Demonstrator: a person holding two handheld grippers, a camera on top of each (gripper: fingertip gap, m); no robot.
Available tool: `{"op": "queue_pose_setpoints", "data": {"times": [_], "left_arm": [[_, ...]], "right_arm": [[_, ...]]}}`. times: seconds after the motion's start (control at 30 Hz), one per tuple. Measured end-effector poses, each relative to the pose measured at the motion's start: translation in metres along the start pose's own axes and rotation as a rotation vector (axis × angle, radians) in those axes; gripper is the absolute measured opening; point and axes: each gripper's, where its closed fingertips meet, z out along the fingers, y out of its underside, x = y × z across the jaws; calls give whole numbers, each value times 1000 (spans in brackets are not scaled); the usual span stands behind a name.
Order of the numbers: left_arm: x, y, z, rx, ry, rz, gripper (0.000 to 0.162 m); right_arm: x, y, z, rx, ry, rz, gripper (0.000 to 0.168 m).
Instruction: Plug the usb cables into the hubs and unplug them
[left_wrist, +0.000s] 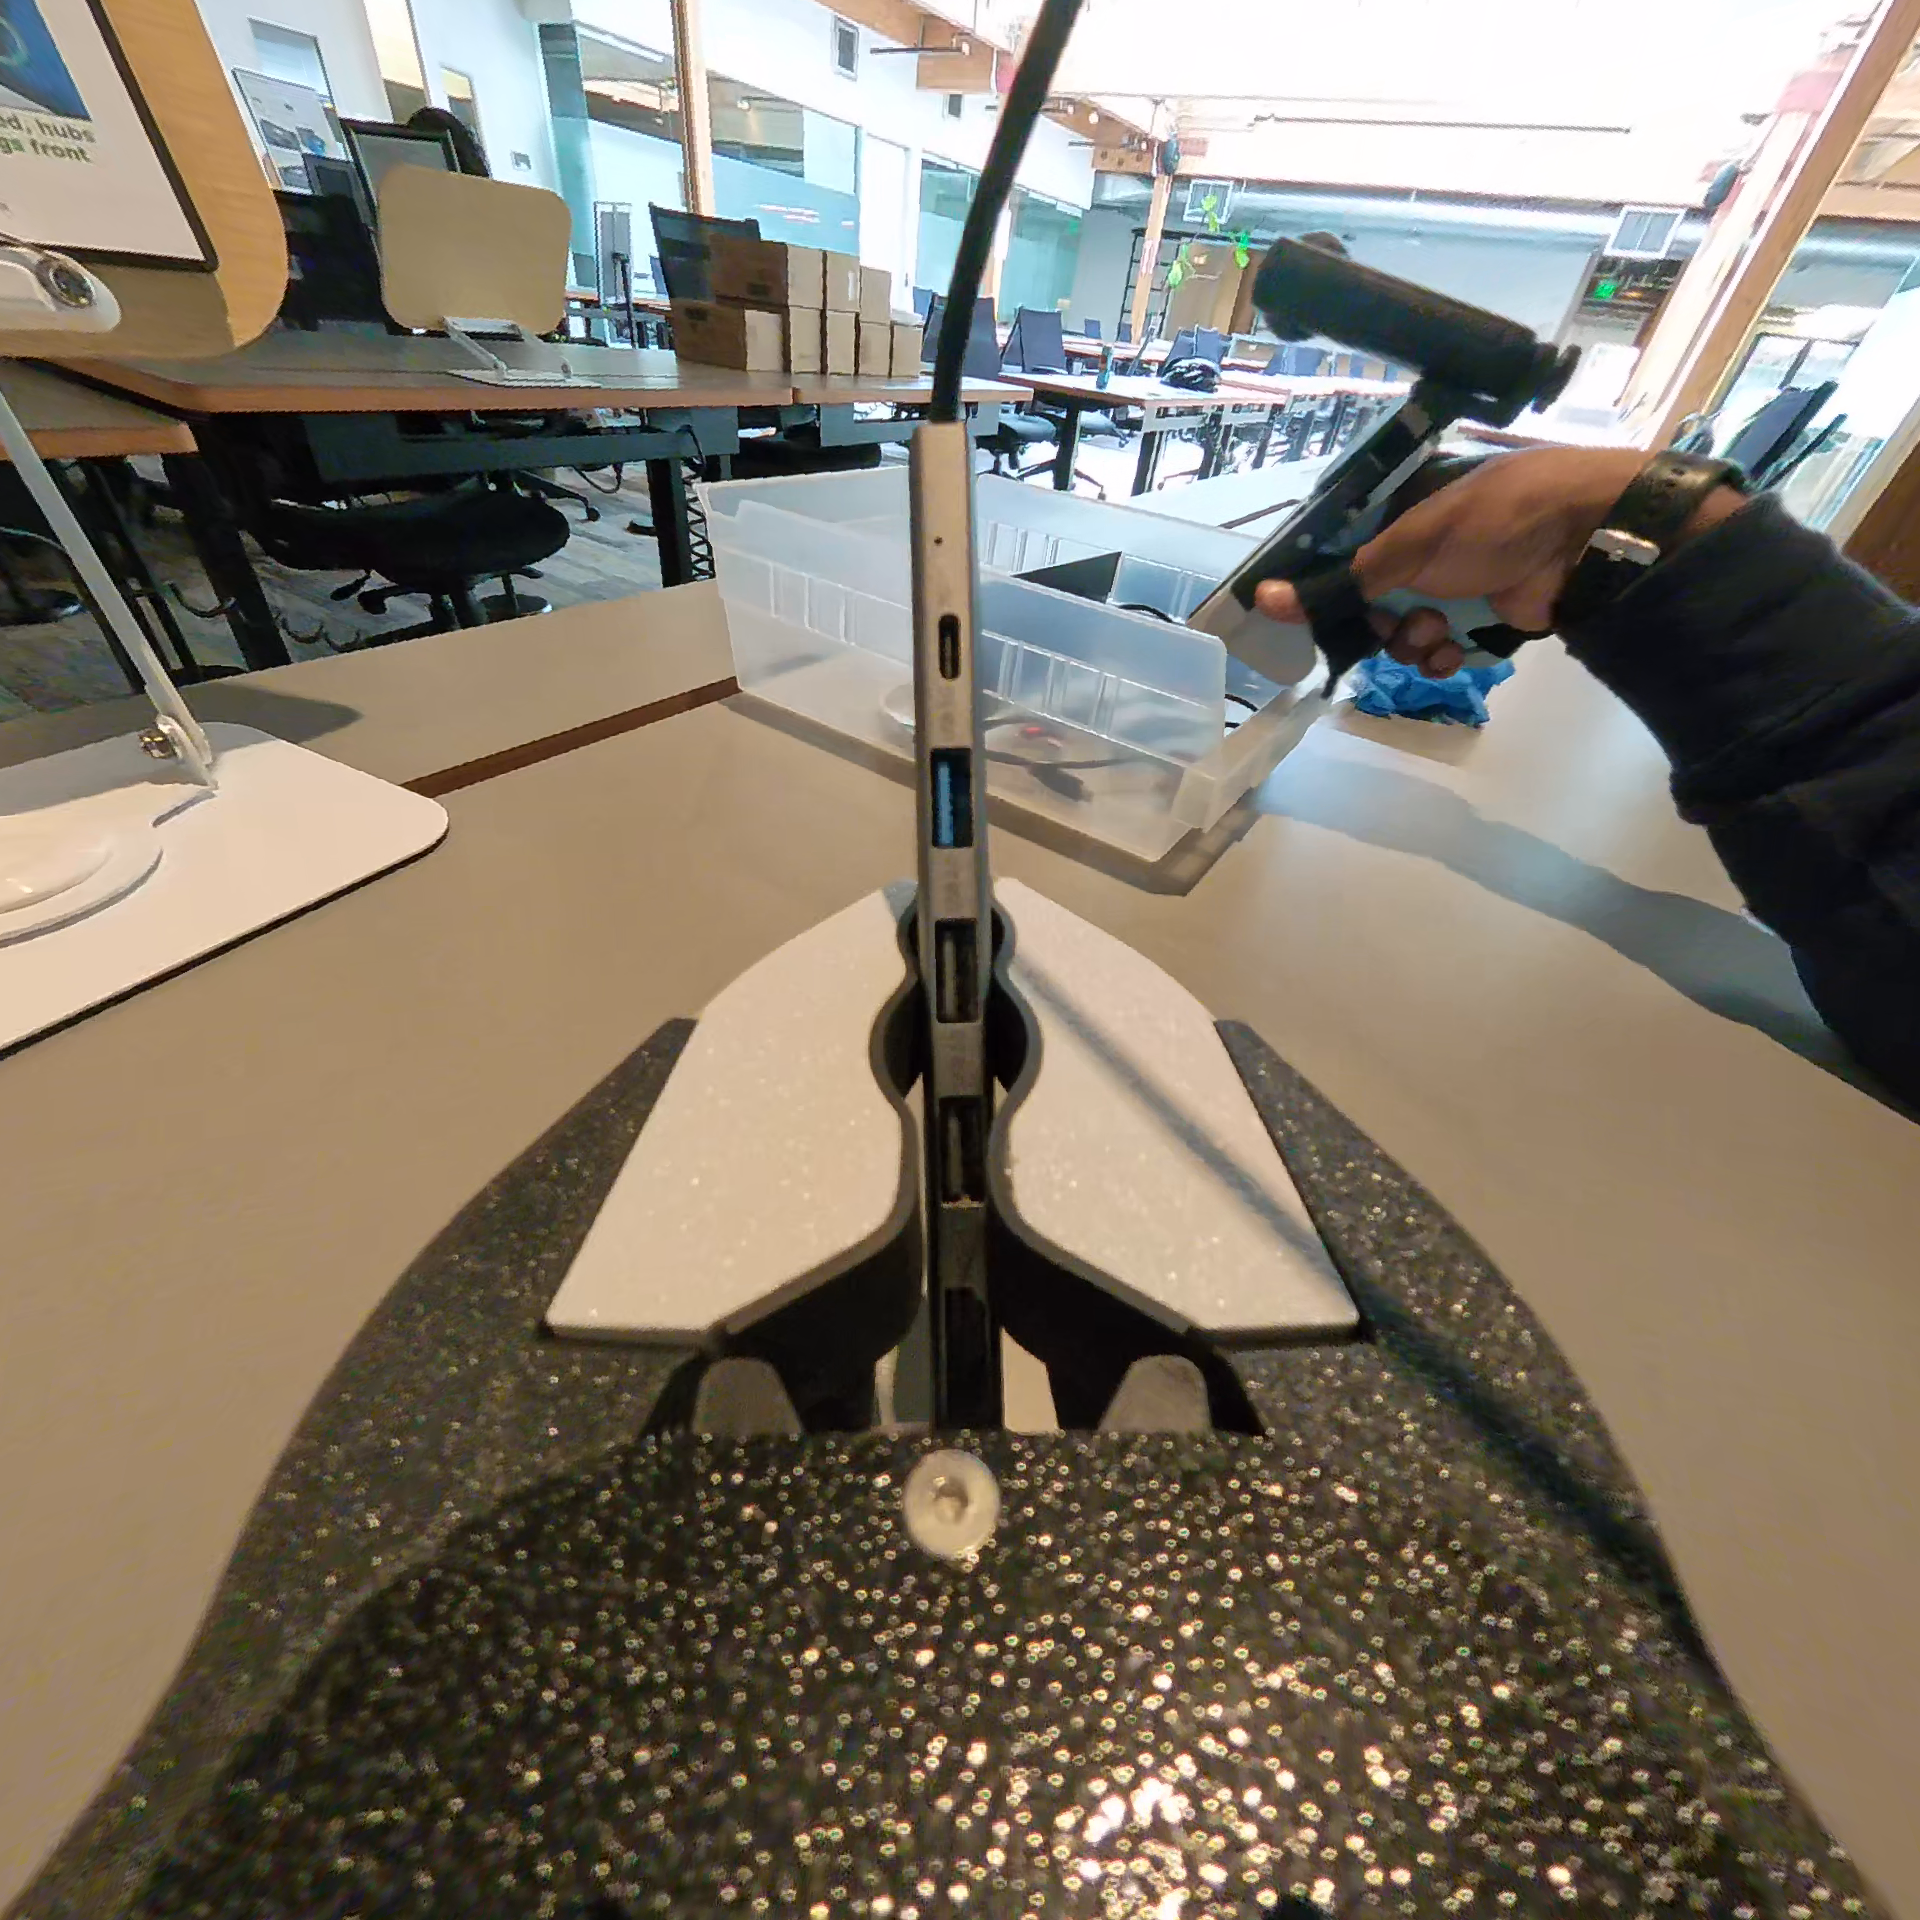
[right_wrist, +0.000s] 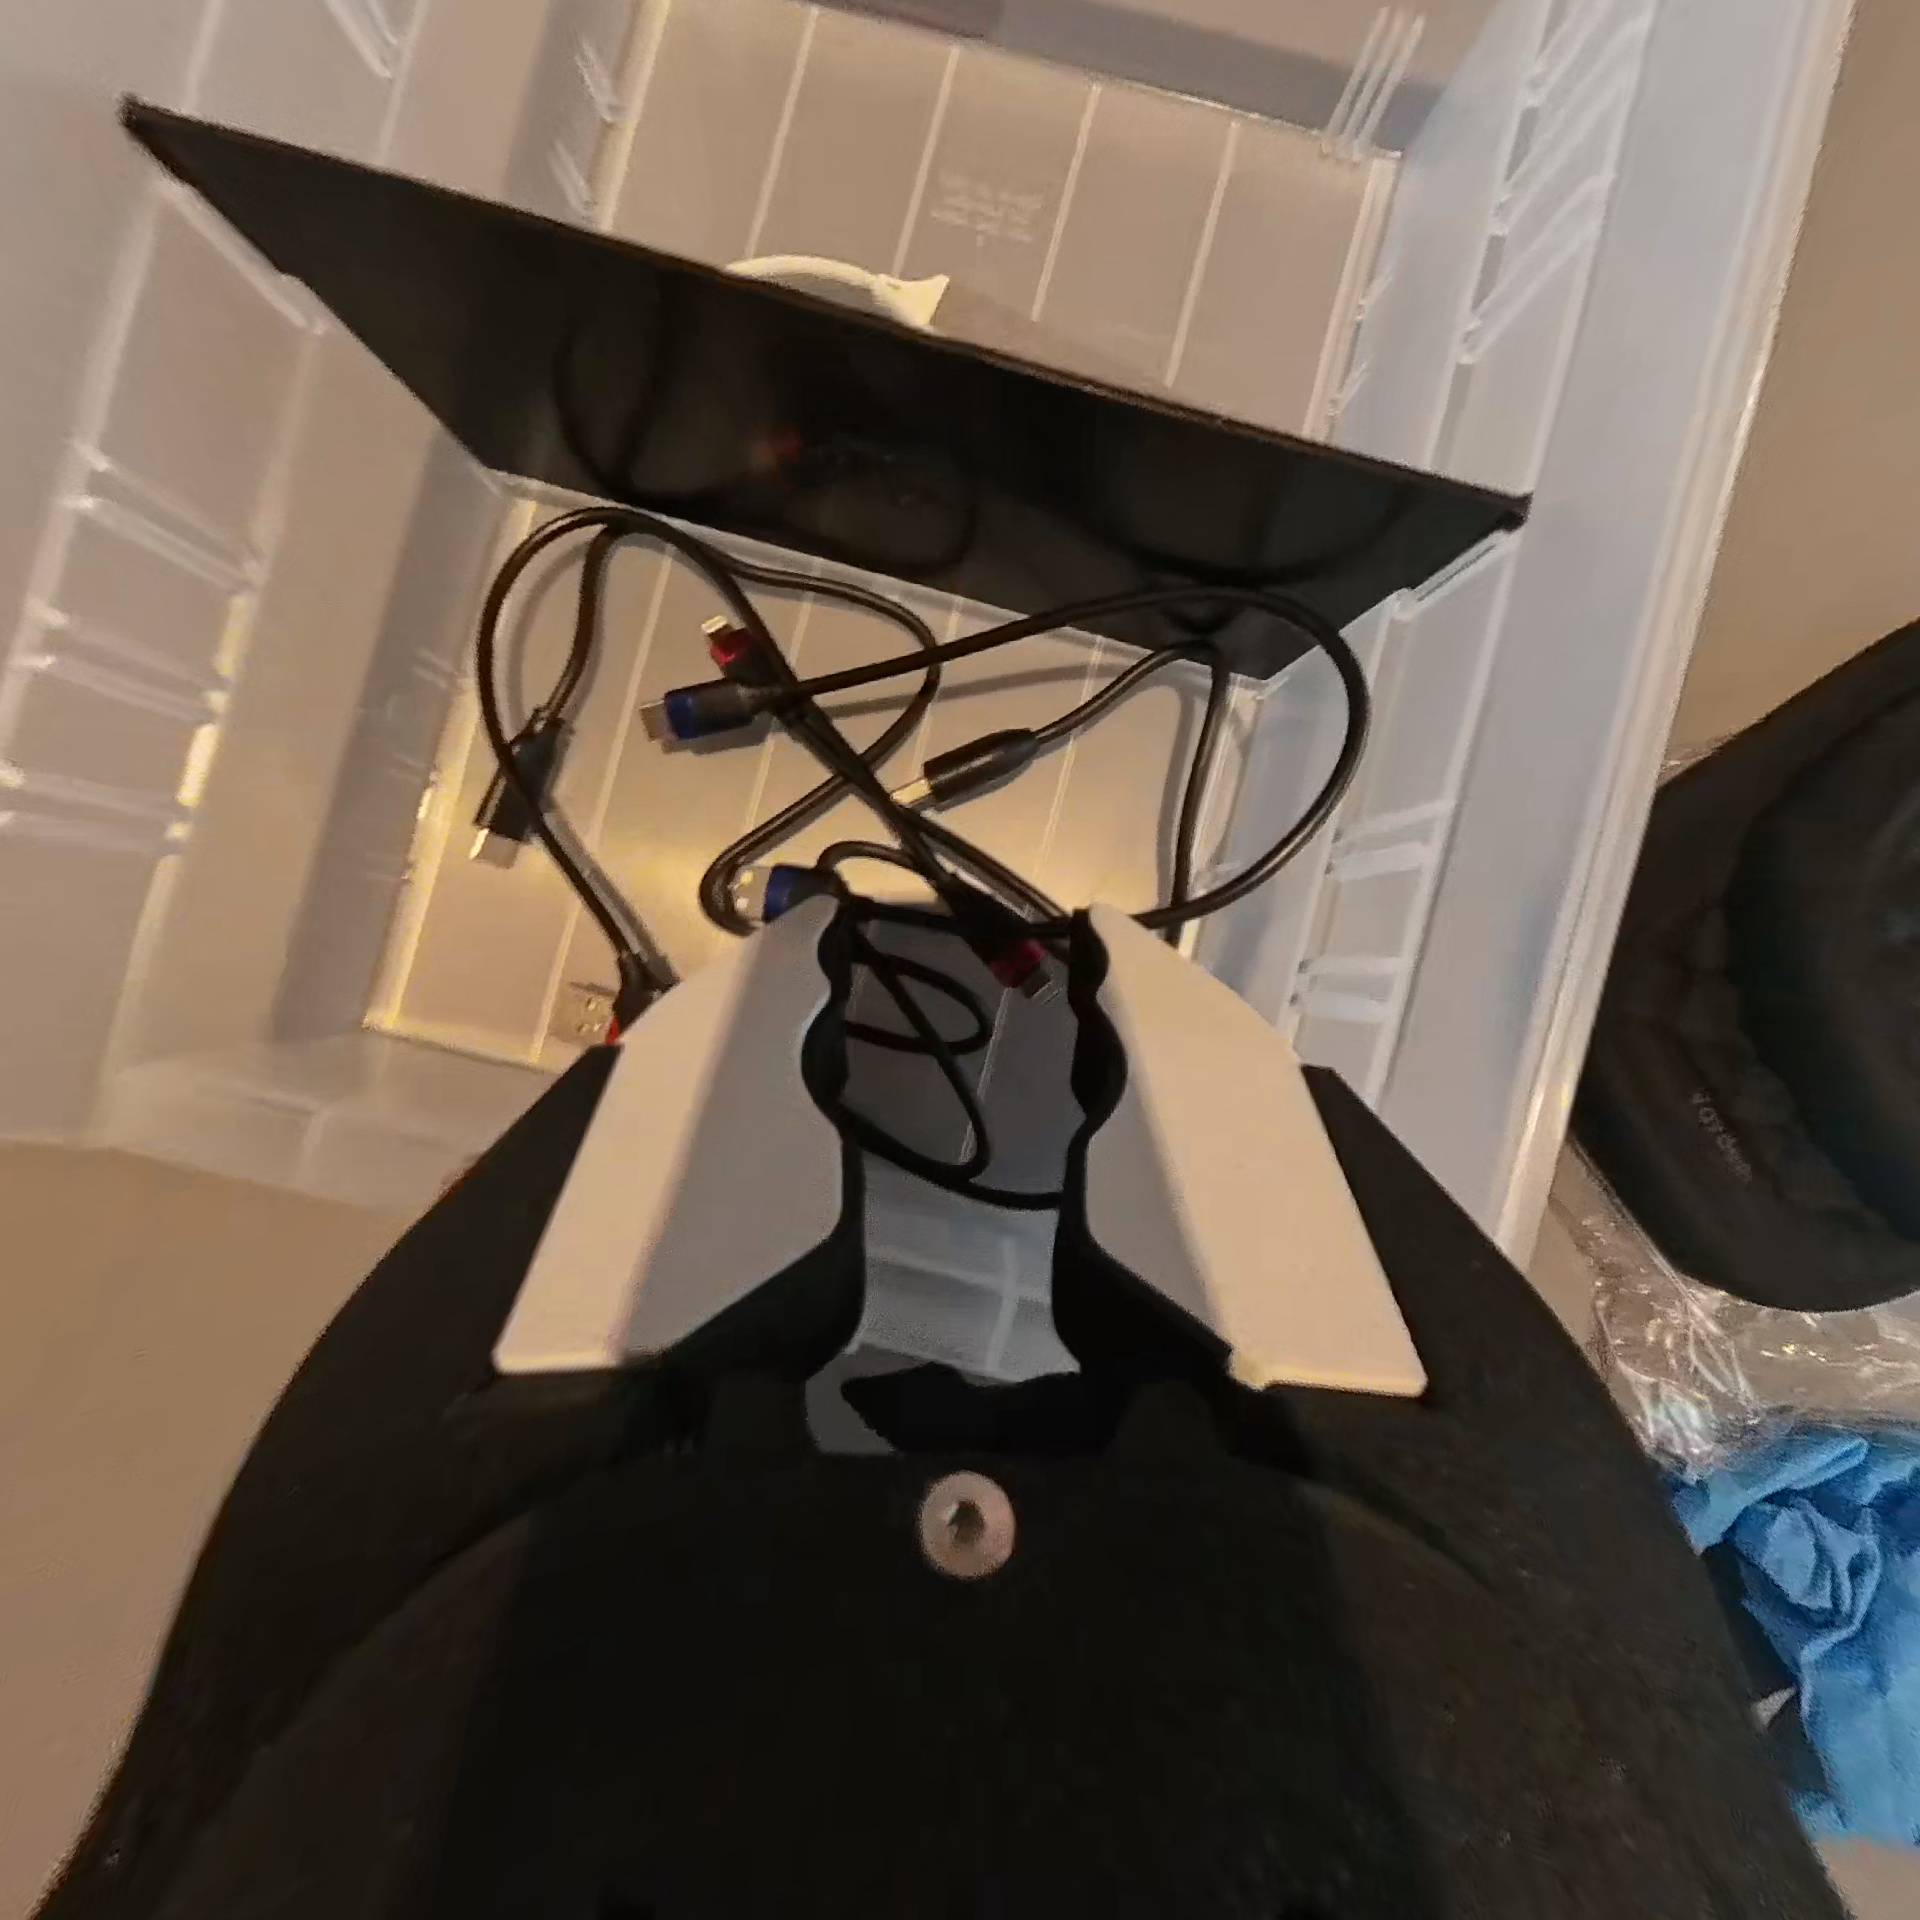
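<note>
The left gripper (left_wrist: 954, 1049) has its fingers (left_wrist: 769, 1132) clamped on a slim grey hub (left_wrist: 943, 665), which stands upright between them, edge on, its row of ports facing the camera. One port is blue inside, with a small oval port farther up. All the ports in view are empty. A black cord (left_wrist: 987, 208) rises from the hub's top end and leaves the frame. The gripper and hub are held above the grey table (left_wrist: 520, 987).

Over to the right, a hand (left_wrist: 1475, 561) holds the right gripper (right_wrist: 961, 945) tipped down into the clear plastic bin (left_wrist: 1039, 644) on the table. From its own camera, the fingers (right_wrist: 707, 1143) are parted with a narrow gap and hold nothing. They hang just over a tangle of black usb cables (right_wrist: 831, 727) lying on the bin floor, some with red plugs, some with blue. A red-tipped plug (right_wrist: 1018, 961) shows in the gap between the fingertips; whether it is touched, I cannot tell. A black divider (right_wrist: 520, 343) slants across the bin beyond the cables.

Beside the bin lie crumpled blue gloves (right_wrist: 1808, 1590) and a dark round object (right_wrist: 1766, 1018). A white lamp base (left_wrist: 156, 842) sits on the table to the left.
</note>
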Motion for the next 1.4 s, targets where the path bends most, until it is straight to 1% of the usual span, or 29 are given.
{"op": "queue_pose_setpoints", "data": {"times": [0.1, 0.2, 0.23, 0.3, 0.33, 0.5, 0.63, 0.7, 0.8, 0.93, 1.03, 1.1, 1.2, 1.37, 1.4], "left_arm": [[1, 0, 0, -2, 0, 4, 7], [1, 0, 0, -2, 0, 8, 7], [1, -1, 0, -1, -1, 10, 7], [1, -1, 0, -1, -1, 11, 7], [1, -1, 0, -1, -1, 12, 7], [3, -2, -1, 0, 1, 18, 7], [3, -4, -1, 1, -2, 27, 7], [3, -4, -1, 1, -4, 31, 7], [4, -2, 0, -6, -2, 33, 7], [4, -2, 0, -7, -2, 36, 7], [4, -3, 0, -2, 0, 28, 7], [4, -3, 0, -2, 0, 27, 7], [4, -2, 0, -4, 1, 29, 7], [5, -3, 0, -2, 1, 34, 7], [5, -3, 0, -3, 1, 34, 7]], "right_arm": [[7, -1, 9, -20, 60, 1, 37], [9, 2, 20, -53, 82, -8, 32], [8, 3, 24, -64, 79, -15, 27], [3, 2, 26, -55, 52, -31, 4], [2, -1, 24, -39, 50, -38, 0], [-6, -18, 8, 55, 19, -60, 0], [2, -14, -10, 62, 32, -35, 0], [10, -7, -16, 46, 35, -2, 16], [8, -7, -21, 75, -30, 23, 23], [1, -4, -16, 38, -39, 2, 40], [-4, 1, -11, -1, -45, -15, 42], [-11, 2, -8, -15, -80, -21, 39], [-19, 6, -2, -45, -111, -33, 40], [-15, 9, 7, -66, -125, -2, 40], [-15, 7, 9, -58, -143, 18, 36]]}}
